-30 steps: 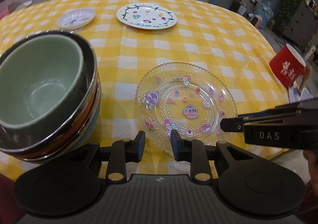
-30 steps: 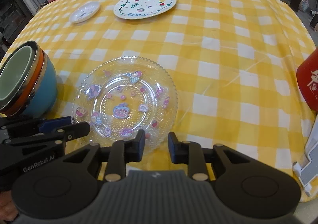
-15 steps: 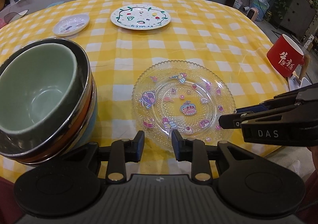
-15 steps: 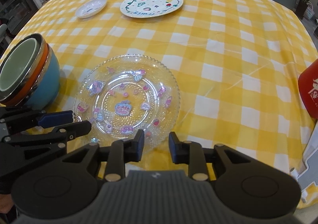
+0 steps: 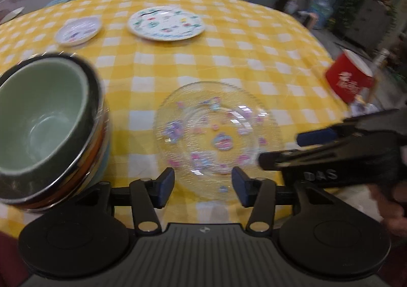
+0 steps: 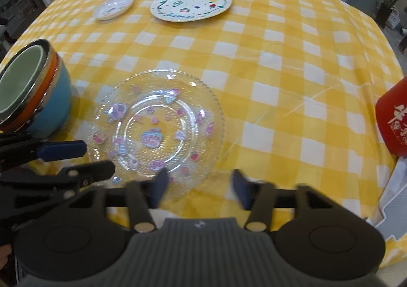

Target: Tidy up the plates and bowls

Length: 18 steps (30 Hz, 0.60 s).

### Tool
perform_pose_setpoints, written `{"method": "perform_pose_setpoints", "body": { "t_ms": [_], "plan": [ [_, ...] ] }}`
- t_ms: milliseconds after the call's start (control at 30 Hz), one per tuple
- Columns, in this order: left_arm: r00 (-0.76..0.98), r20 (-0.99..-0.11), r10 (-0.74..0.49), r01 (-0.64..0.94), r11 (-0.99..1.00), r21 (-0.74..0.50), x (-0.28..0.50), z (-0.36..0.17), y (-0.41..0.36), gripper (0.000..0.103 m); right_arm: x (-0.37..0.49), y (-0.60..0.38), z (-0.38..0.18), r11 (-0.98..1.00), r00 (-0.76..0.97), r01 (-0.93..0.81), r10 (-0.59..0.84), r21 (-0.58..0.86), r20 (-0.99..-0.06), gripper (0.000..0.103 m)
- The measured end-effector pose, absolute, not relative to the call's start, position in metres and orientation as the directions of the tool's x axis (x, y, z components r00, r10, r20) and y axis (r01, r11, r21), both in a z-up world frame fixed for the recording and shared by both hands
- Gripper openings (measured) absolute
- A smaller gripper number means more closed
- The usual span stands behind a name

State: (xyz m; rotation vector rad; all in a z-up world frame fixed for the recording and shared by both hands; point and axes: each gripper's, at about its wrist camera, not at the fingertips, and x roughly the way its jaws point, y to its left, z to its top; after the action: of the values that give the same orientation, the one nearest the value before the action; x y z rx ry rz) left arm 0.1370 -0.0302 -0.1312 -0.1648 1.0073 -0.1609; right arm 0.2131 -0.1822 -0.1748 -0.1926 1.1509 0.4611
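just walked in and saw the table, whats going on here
A person holds two grippers over a yellow checked table, sorting dishes. Both the left gripper and the right gripper have just been opening and hold nothing, poised at the near rim of the clear glass plate. The stack of bowls sits beside it. A painted plate and a small dish lie farther back.

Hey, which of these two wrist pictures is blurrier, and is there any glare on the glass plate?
Left wrist view: smeared all over, with the stacked bowls, the red mug and the stickers on the glass plate all soft; a small white glint sits on the plate. Right wrist view: the table is crisp and the plate's beading is readable, with only faint highlights; just the right gripper fingers are blurred. Both views bow outward at the edges.
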Motion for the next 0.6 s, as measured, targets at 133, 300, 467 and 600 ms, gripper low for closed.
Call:
{"method": "perform_pose_setpoints", "body": {
  "t_ms": [133,300,467,600],
  "plan": [
    [0.555,-0.798,-0.235,0.059,0.968,-0.244,0.133,-0.118,-0.029,0.065,0.216,-0.188,-0.171,0.906,0.356,-0.415,0.244,0.081,-0.902,0.086],
    [0.572,-0.774,-0.273,0.070,0.956,-0.286,0.131,-0.103,-0.023,0.067,0.219,-0.195,-0.163,0.923,0.411,-0.377,0.239,0.074,-0.880,0.096],
    [0.609,-0.768,-0.199,0.055,0.976,-0.210,0.124,-0.075,-0.024,0.067,0.221,-0.202,-0.158,0.938,0.444,-0.335,0.242,0.091,-0.863,0.098],
    [0.624,-0.768,-0.149,0.043,0.987,-0.156,0.120,-0.056,-0.018,0.067,0.219,-0.204,-0.145,0.948,0.475,-0.300,0.250,0.112,-0.844,0.098]
  ]
}}
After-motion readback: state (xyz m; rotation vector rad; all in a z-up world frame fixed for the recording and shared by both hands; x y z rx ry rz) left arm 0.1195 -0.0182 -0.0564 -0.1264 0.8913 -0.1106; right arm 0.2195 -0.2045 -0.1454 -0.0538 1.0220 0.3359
